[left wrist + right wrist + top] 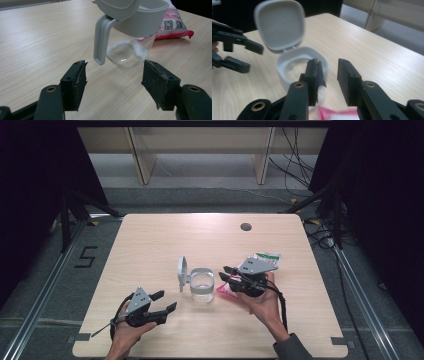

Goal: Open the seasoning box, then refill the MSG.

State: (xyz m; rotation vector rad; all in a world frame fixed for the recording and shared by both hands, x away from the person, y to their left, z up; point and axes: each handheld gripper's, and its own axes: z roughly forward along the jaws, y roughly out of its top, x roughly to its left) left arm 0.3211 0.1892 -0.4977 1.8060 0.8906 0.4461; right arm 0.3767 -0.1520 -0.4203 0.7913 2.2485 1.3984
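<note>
On a pale wooden table, ringed by dark curtains and trailing floor cables, a clear jar with a grey collar stood near the middle, its hinged lid flipped upright on the person's left side. A pink-and-white packet lay flat just to the jar's right, its long axis running from the near left to the far right, with a pink corner showing near the jar's base.

The right gripper hovered over the packet's near end, fingertips aimed left toward the jar. In the right gripper view its jaws stood a modest gap apart with nothing between them, the jar's open mouth just beyond the pads and a blurred strip of the packet below them. The packet therefore lay under and slightly behind those fingers, not ahead of them.

The left gripper rested well short of the jar, at the near left. The left gripper view showed its jaws spread wide and empty, with the jar's grey handle a short way ahead, between the two pads.

Judged from this, the right hand was much the nearer to the packet and would need to drop and draw back onto it, while the left was lined up for the jar's handle side.
</note>
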